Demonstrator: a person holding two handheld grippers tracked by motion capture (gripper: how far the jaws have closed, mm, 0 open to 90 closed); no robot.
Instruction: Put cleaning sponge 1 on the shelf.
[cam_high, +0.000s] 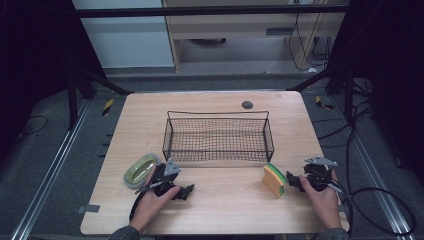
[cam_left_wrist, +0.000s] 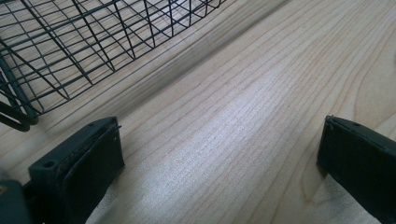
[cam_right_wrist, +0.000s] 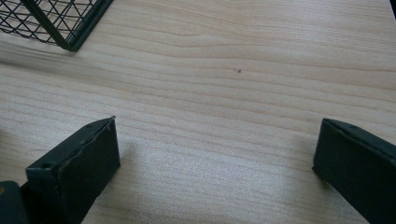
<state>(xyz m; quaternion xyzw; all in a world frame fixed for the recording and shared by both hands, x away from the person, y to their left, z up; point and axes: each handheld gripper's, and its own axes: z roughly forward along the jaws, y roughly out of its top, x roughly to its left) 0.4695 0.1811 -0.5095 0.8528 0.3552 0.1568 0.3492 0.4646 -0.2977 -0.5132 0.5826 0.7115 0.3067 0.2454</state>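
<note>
Both tongs rest low on the wooden counter (cam_high: 225, 200), jaws spread wide with nothing between them. The left tongs (cam_high: 182, 191) sit beside a green oval dish (cam_high: 141, 169); the right tongs (cam_high: 295, 181) sit just beside an upright yellow-green sponge (cam_high: 274, 180). A black wire basket (cam_high: 218, 136) stands behind.
</note>
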